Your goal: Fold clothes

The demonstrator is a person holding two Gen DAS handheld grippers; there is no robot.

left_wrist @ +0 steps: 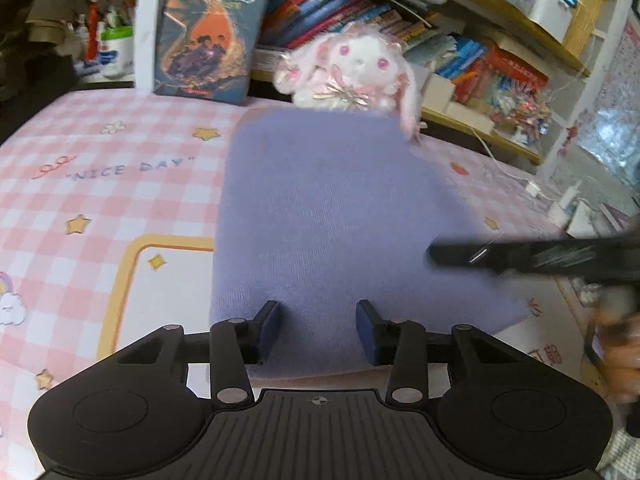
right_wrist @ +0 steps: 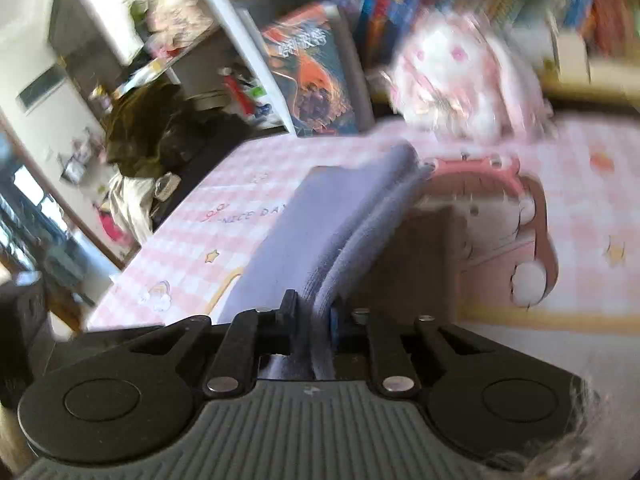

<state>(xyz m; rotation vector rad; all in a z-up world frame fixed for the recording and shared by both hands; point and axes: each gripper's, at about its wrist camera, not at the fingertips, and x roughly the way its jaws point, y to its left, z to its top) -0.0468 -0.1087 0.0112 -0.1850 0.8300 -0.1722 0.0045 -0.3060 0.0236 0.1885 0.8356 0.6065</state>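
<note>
A crowded room, with a bookshelf (left_wrist: pixel 460 36) at the back, a big book (left_wrist: pixel 212 32) leaning upright and a pink plush rabbit (left_wrist: pixel 352 72) sitting beyond the cloth. Below, a surface (left_wrist: pixel 100 168) covered in pink check with stars and the words "NICE DAY".

Directly ahead of the left gripper (left_wrist: pixel 318 330): the purple garment (left_wrist: pixel 328 216), lying flat as a folded rectangle, its near edge between and under the spread fingers. Nothing pinched there; fingers apart, just over the fabric.

On the right side of that view, the right gripper (left_wrist: pixel 520 258) reaching in sideways over the garment's right edge. In its own view, the right gripper (right_wrist: pixel 312 314) pressed together on the purple garment (right_wrist: pixel 320 220), with several stacked layers of the folded edge passing between the fingers and lifted a little from the surface.

Judging by the look: soft, knitted, somewhat fuzzy, light, not slippery, not fragile. Thick enough at the fold to give a firm bite, but limp, so likely to sag and open when held at one point only. Best taken at the edges or corners, through all layers together, one hold on each side, so that the stack stays even. Much motion blur in the right view, so finer detail not readable.
</note>
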